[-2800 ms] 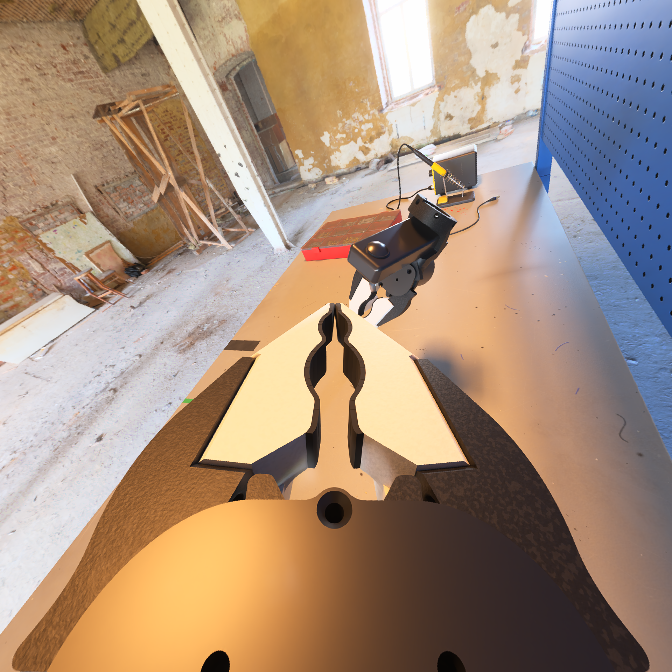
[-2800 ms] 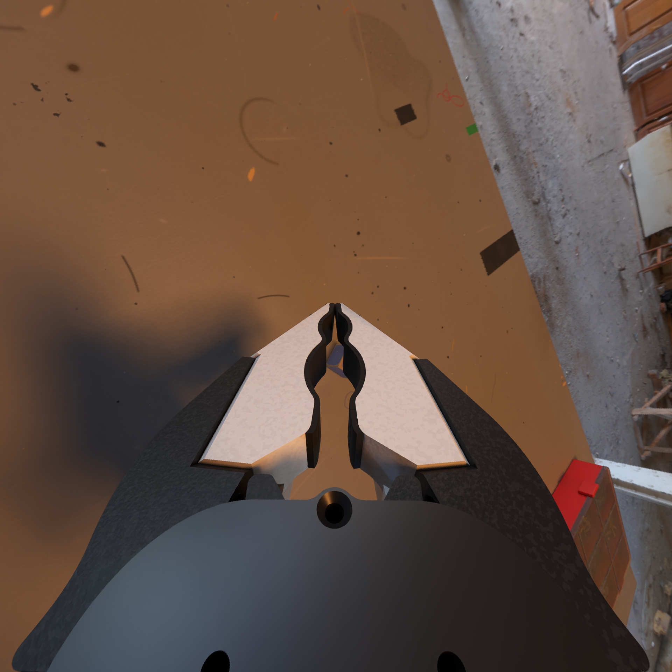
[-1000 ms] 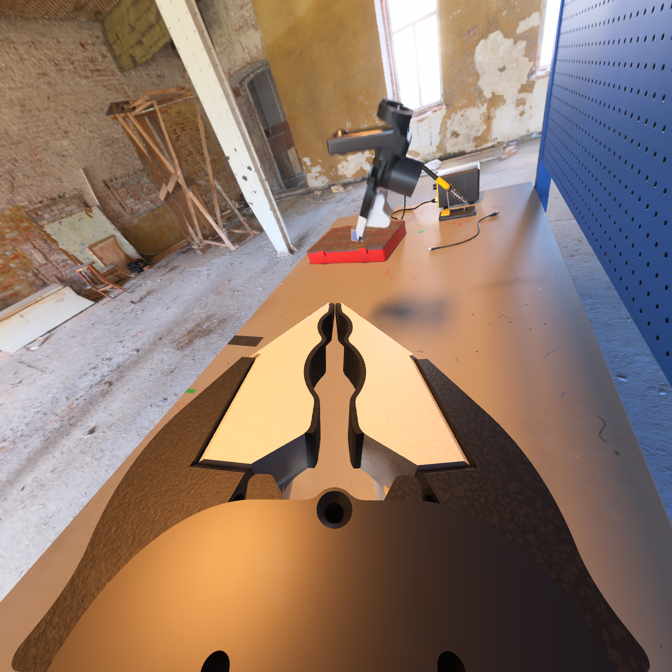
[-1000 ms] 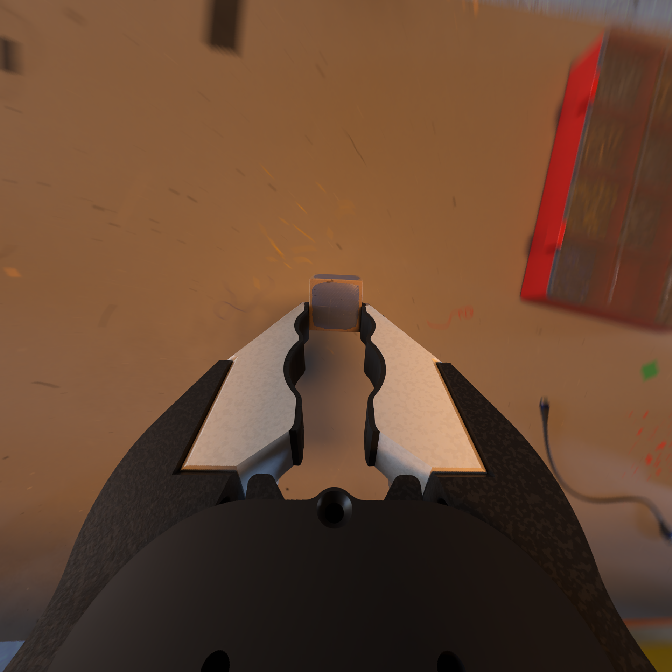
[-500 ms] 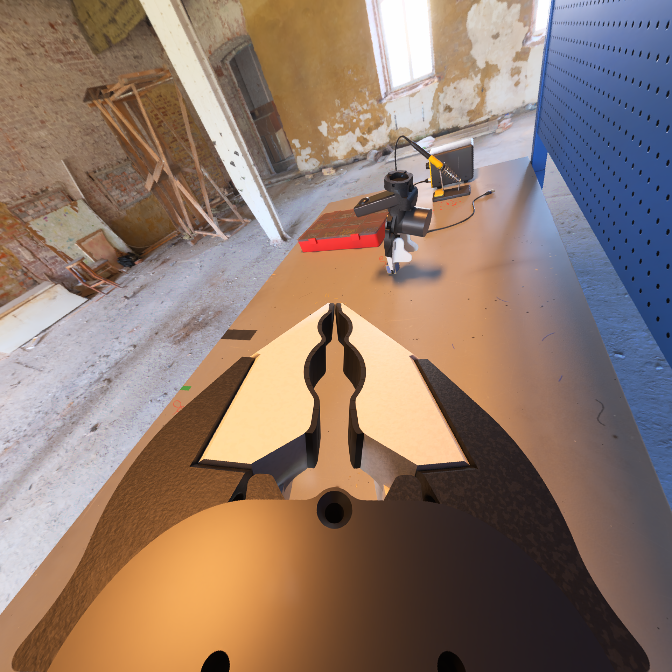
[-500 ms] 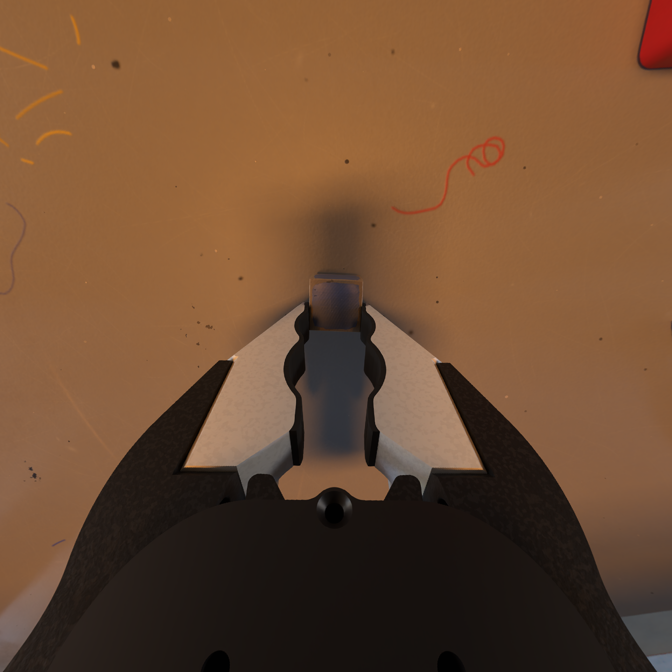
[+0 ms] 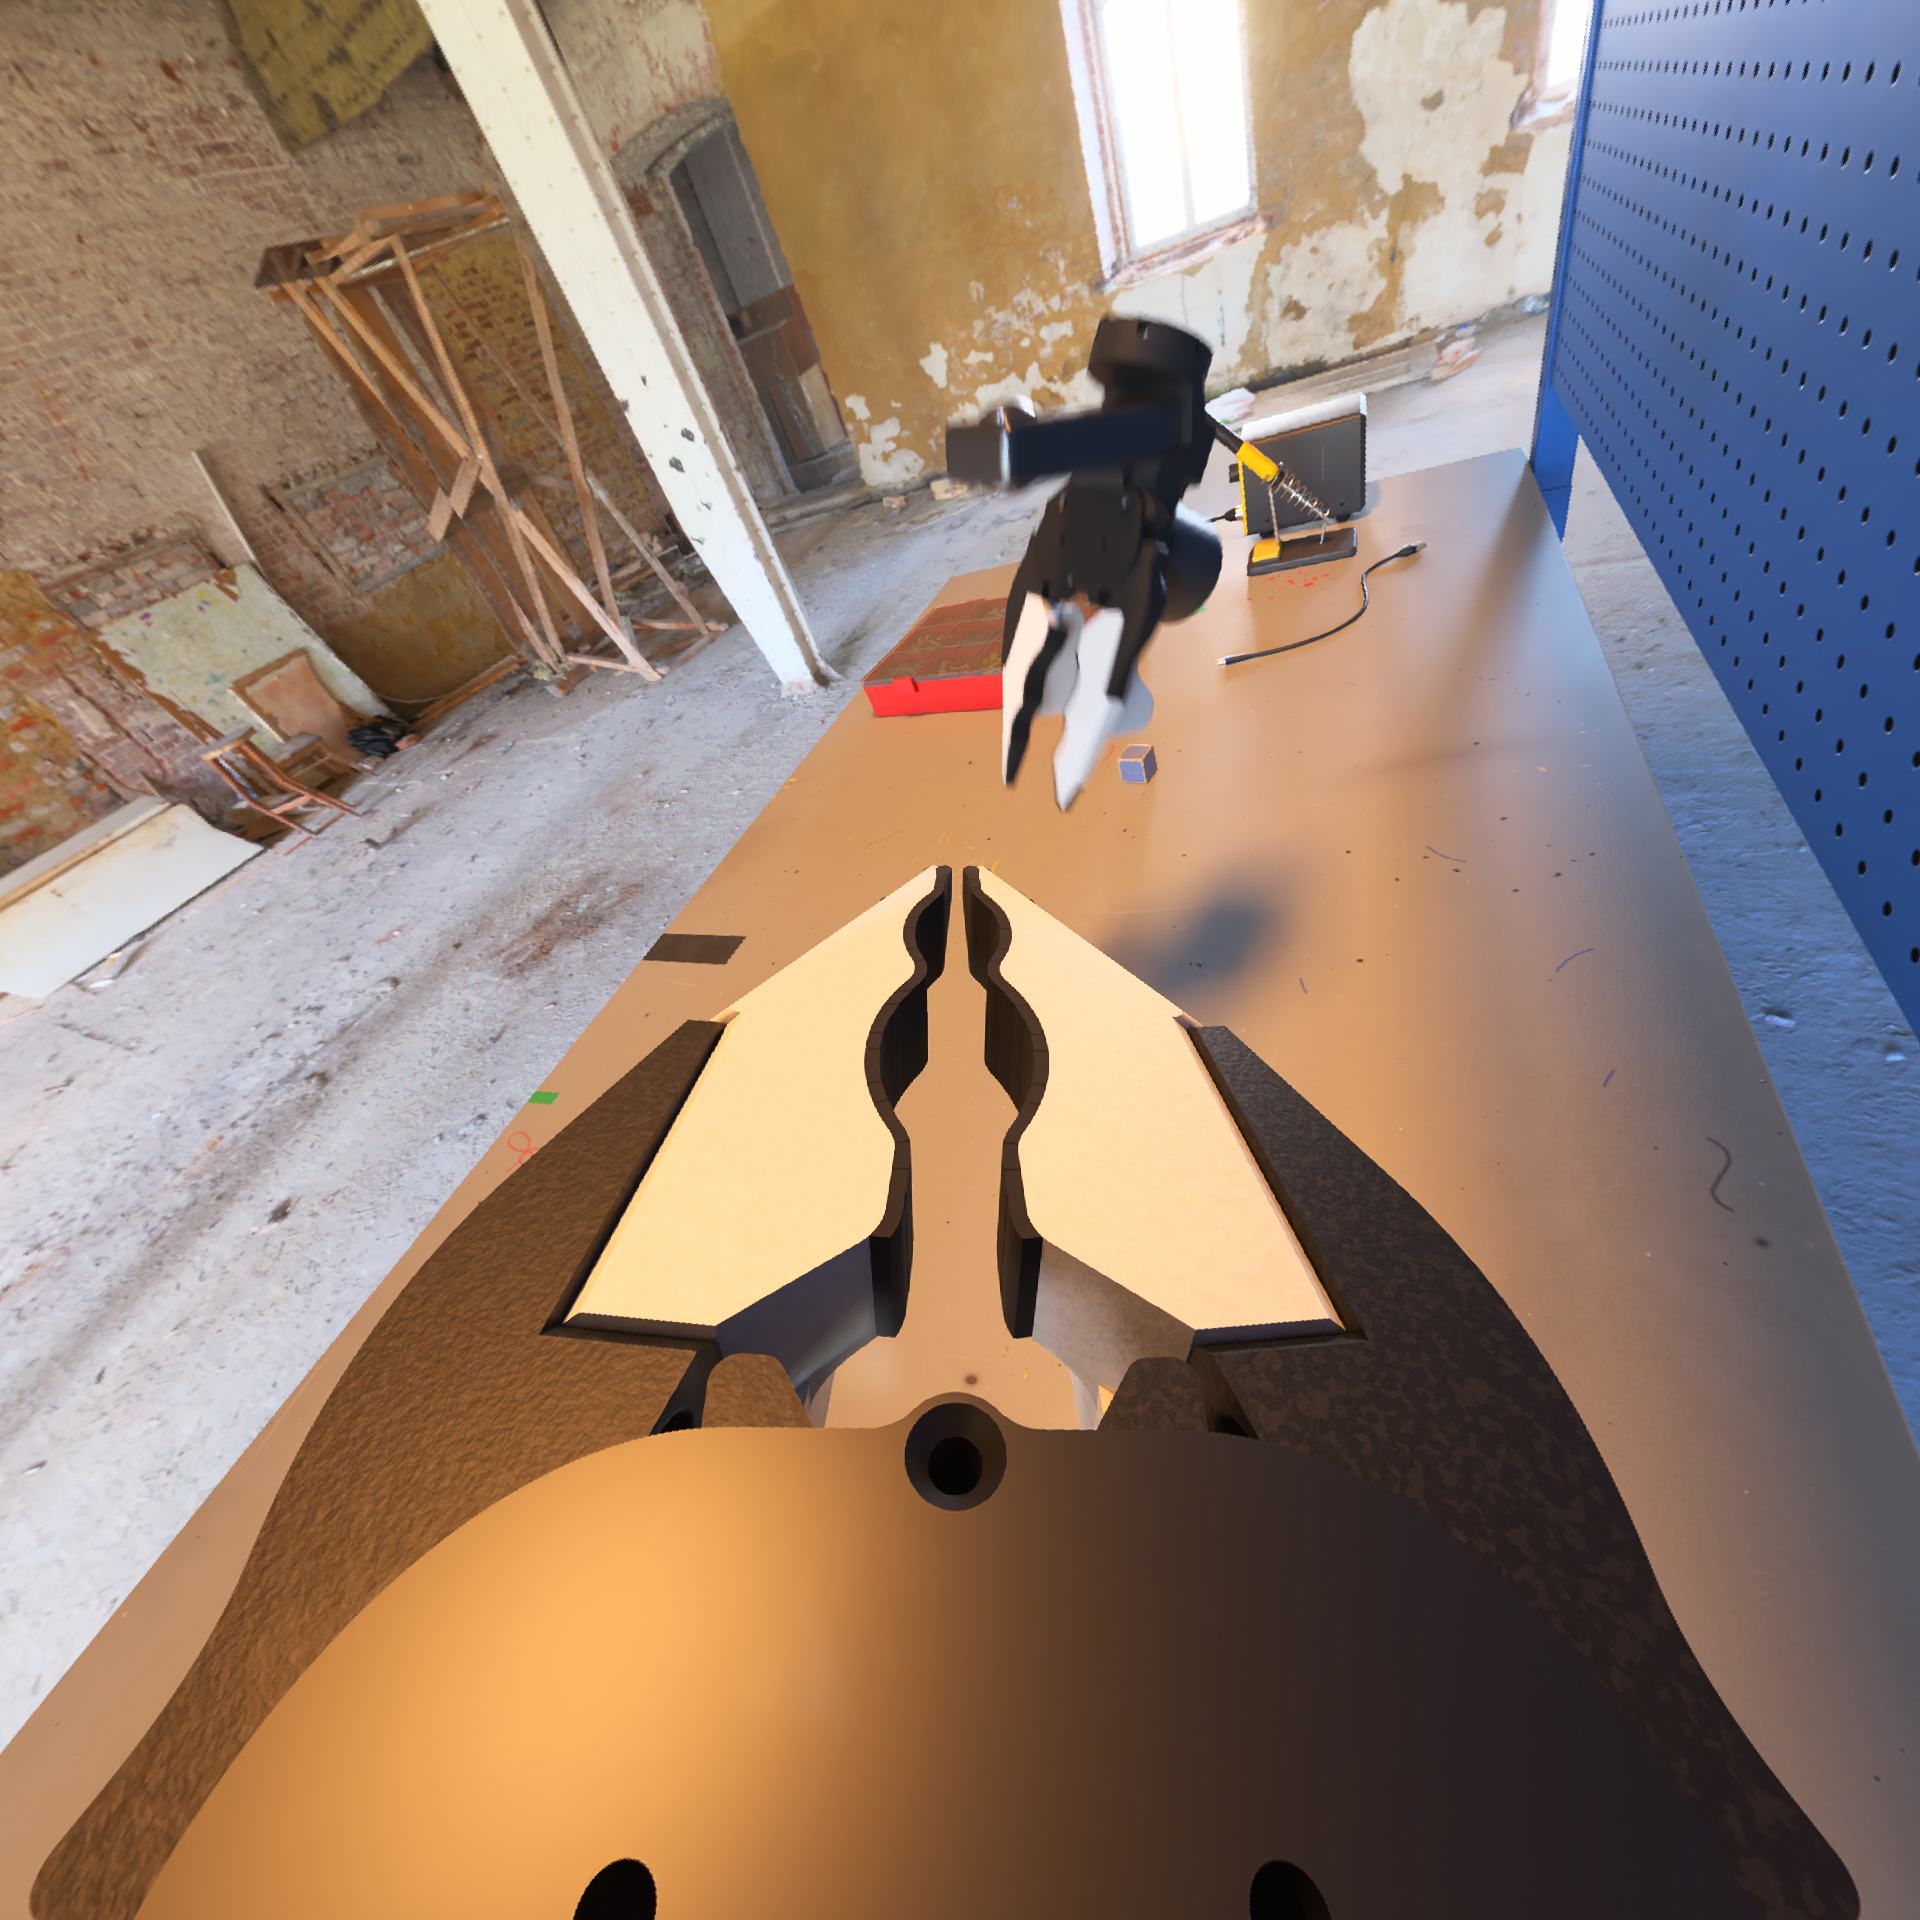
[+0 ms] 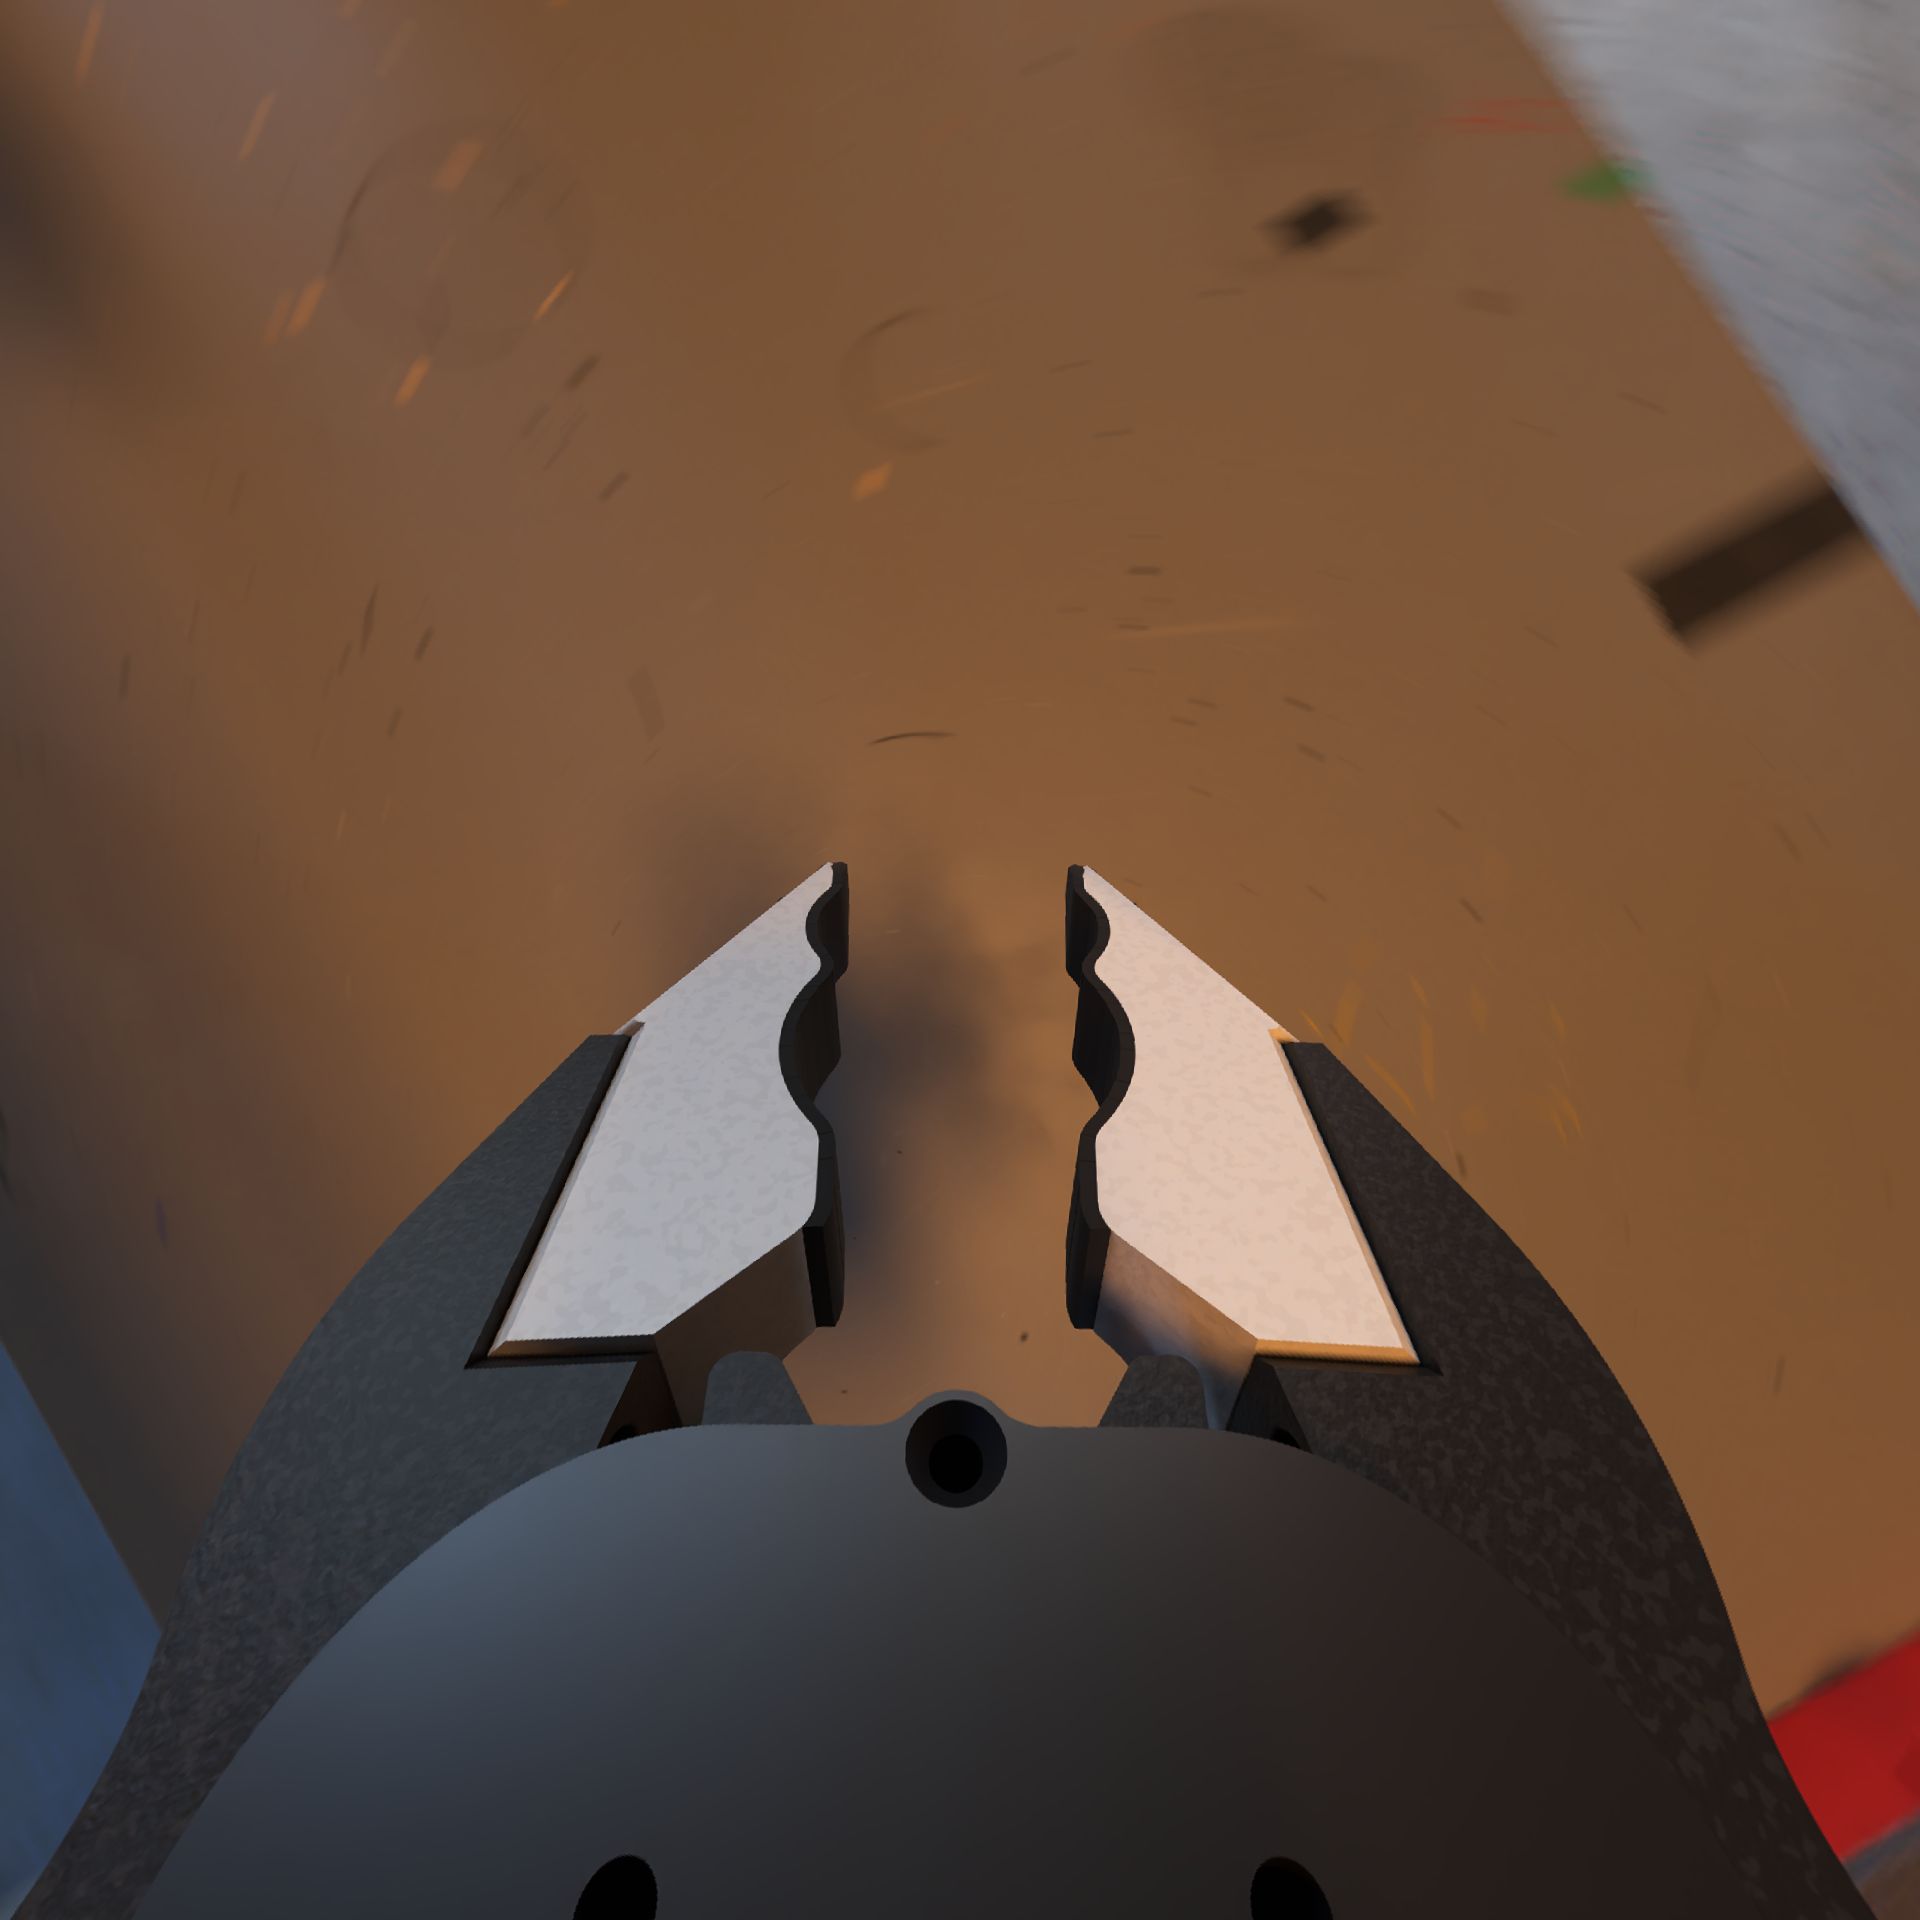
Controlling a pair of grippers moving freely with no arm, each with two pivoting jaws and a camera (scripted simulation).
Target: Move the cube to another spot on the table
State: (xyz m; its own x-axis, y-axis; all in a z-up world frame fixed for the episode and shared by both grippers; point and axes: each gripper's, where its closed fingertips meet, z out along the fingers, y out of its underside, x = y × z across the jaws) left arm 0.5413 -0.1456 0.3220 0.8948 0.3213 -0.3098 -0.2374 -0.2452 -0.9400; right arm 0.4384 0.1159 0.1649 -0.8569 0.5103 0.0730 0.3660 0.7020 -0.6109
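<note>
A small grey-blue cube (image 7: 1138, 764) sits on the brown table (image 7: 1403, 935), seen in the left wrist view past the middle. My right gripper (image 7: 1044, 774) hangs in the air just left of the cube, open and empty, apart from it. In the right wrist view the right gripper (image 8: 956, 878) is open over bare tabletop and no cube shows there. My left gripper (image 7: 956, 878) is shut and empty, low over the near part of the table.
A red tray (image 7: 935, 665) lies at the table's left edge beyond the cube; its corner shows in the right wrist view (image 8: 1849, 1756). A soldering station (image 7: 1299, 483) and a black cable (image 7: 1320, 629) are at the far end. A blue pegboard (image 7: 1756, 364) lines the right side.
My right gripper has let go of the cube, opened and lifted up towards me. The cube now rests on the table. The left gripper stays shut.
</note>
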